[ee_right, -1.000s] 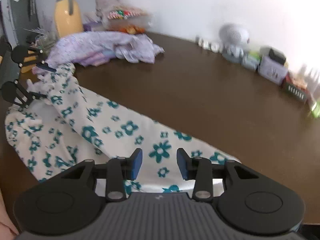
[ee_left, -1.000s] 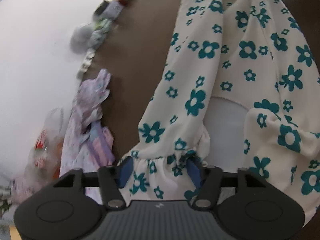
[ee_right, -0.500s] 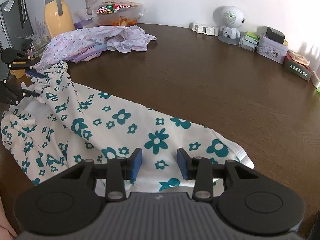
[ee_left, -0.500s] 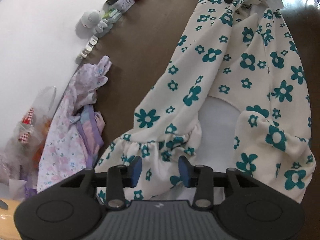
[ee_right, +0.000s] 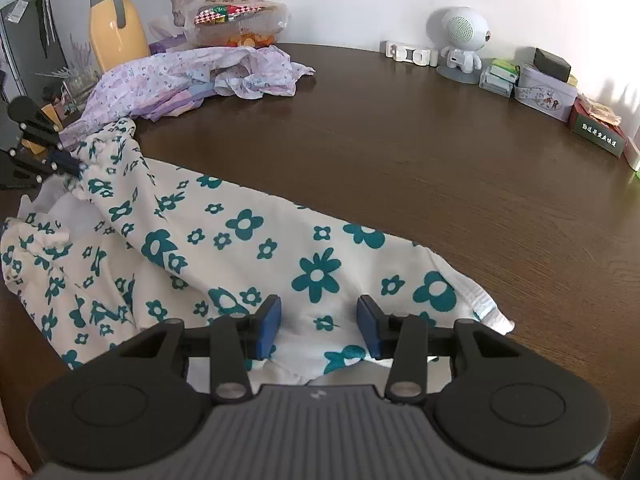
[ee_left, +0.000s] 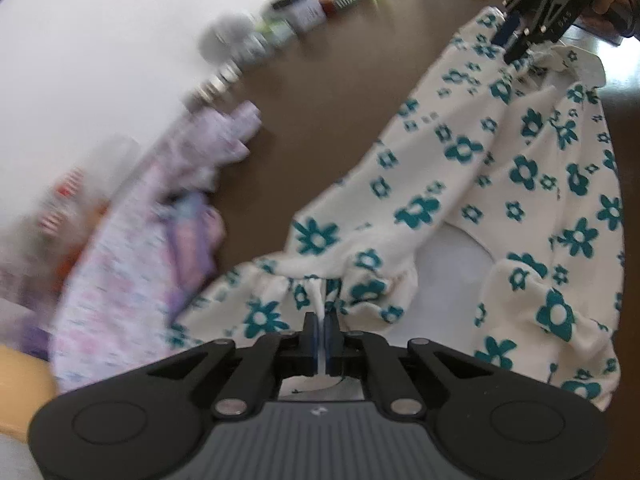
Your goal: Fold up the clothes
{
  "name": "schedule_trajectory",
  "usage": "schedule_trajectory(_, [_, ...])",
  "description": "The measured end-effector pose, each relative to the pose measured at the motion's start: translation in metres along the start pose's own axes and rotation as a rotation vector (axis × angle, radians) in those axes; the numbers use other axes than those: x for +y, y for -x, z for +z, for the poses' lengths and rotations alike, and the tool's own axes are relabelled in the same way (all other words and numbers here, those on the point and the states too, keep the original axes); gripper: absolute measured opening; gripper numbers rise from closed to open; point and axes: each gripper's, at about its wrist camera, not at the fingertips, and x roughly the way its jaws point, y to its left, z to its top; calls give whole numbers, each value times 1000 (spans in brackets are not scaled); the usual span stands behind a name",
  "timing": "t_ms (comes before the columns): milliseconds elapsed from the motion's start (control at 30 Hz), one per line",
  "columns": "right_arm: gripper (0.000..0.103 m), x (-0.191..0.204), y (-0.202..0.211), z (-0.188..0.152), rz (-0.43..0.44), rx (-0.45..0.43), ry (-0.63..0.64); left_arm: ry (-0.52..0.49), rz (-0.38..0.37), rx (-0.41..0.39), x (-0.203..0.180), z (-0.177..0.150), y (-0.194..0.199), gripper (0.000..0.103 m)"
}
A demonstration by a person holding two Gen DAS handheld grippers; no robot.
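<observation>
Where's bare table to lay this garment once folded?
The widest bare table lies between the floral garment and the boxes by the wall. It is crowded at the left, around the lilac clothes and vase.

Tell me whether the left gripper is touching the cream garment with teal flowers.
Touching. In the left wrist view, the left gripper has just closed, its jaws pinching a gathered fold of the cream garment with teal flowers.

Both grippers, the left gripper [ee_left: 322, 334] and the right gripper [ee_right: 318, 322], share one build: matte black linkage arms with silver rivets, blue pads, a ribbed grey housing bearing a small white logo.
</observation>
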Motion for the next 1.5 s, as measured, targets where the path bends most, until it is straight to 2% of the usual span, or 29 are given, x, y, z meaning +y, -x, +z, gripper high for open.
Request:
schedule_trajectory(67, [43,1,-1,-1,-5,0,3,4,60,-47,-5,-1,20,1])
schedule_trajectory(167, [43,2,-1,-3,-13,-2,5,11,82,-86,-19,-9,46,1])
schedule_trajectory(333, [45,5,-2,-5,-21,-12,16,-5,57,2,-56,-33,37,1])
schedule_trajectory(433, [45,6,1,-7,-31,-22,23,21,62,27,-59,-35,27,2])
schedule_trajectory(600, [46,2,22,-10,-21,-64,0,59,89,11,-52,-29,35,21])
schedule_trajectory(667, [46,0,34,-10,-28,-95,-12,93,116,-42,-44,-22,47,31])
schedule_trajectory(800, [46,3,40,0,-40,-136,3,187,118,-165,-26,5,53,40])
schedule_trajectory(900, [46,15,21,8,-52,-122,53,200,97,-165,-30,28,29,40])
schedule_trajectory(1000, [46,28,0,12,-68,-98,107,197,78,-82,-37,42,-5,38])
schedule_trajectory(1067, [46,29,-7,11,-92,-89,125,233,72,-25,-35,37,-22,31])
schedule_trajectory(1133, [46,19,-7,6,-131,-79,113,314,61,12,-25,25,-33,28])
schedule_trajectory(1200, [46,-3,-4,1,-147,-64,52,431,40,-9,-11,8,-31,28])
schedule_trajectory(1233, [47,-14,-2,-2,-140,-61,12,498,23,-17,-3,1,-30,24])
schedule_trajectory(1267, [48,-23,-1,-5,-123,-63,-21,558,12,-26,4,-6,-29,16])
schedule_trajectory(1333, [50,-33,1,-11,-102,-71,-58,633,3,-47,13,-15,-29,11])
schedule_trajectory(1400, [53,-29,-1,-13,-128,-71,-37,660,3,-49,15,-17,-29,11])
schedule_trajectory(1500, [57,-29,-1,-13,-141,-70,-42,600,20,-44,10,-8,-22,13])
